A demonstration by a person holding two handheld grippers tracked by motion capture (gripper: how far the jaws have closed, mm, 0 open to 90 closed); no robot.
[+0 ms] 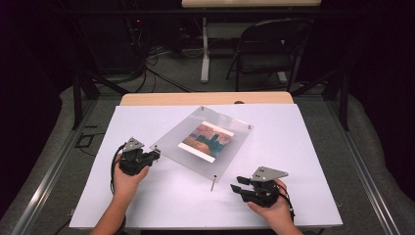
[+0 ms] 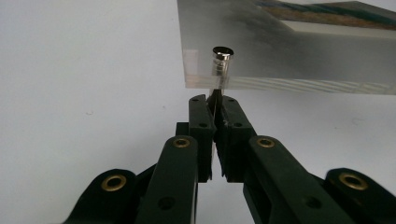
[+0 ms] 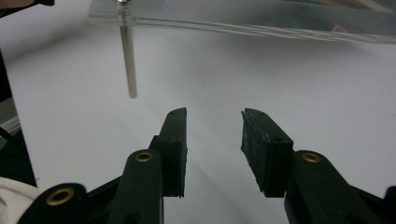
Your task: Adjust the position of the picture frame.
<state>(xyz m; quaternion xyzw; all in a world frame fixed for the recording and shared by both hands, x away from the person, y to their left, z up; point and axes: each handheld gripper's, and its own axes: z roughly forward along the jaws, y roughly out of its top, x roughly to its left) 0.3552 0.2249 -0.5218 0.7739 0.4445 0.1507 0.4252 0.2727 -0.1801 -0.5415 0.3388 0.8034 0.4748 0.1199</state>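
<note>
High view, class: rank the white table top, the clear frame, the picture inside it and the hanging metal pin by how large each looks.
1. White table top
2. Clear frame
3. Picture
4. Metal pin

The bench is a wooden top under a white sheet; near its middle an acrylic picture frame stands on metal pins, one corner pin hanging clear.

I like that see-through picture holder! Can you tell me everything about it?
The clear frame looks like thick acrylic, square, with a colourful landscape picture inside. Silver pins pass through its corners; one near pin hangs down above the white table. The frame sits turned cornerwise and tilted, its near edge raised. The left gripper is shut on a corner pin. The right gripper's open jaws stay apart from it.
</note>
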